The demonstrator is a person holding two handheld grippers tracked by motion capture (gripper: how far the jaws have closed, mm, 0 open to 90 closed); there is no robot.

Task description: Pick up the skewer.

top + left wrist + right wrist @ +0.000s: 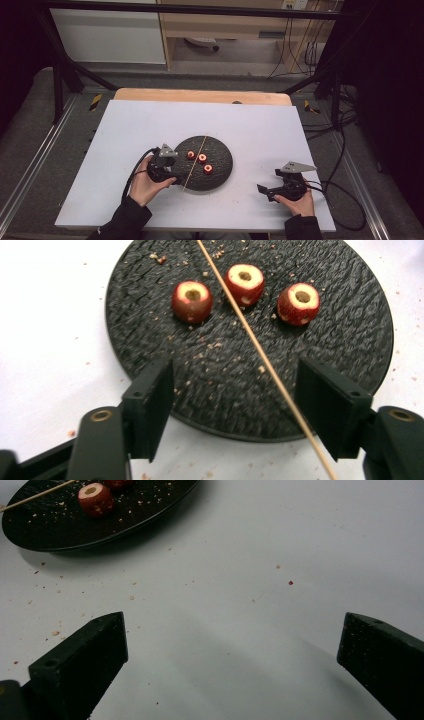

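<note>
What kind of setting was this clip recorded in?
Probably a lab or test room, not a kitchen: a white tabletop inside a black metal frame, loose cables trailing across grey carpet, and a staged round black plate of cored red fruits.

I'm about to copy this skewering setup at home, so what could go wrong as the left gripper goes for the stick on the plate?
The skewer is thin and lies flat across the black plate, between the open jaws of the left gripper; closing on it could pinch it askew or let it slip. Its near end overhangs the plate's rim, so a nudge might lever it off. The three cored fruits sit loose beside it and could roll if the stick sweeps sideways.
</note>
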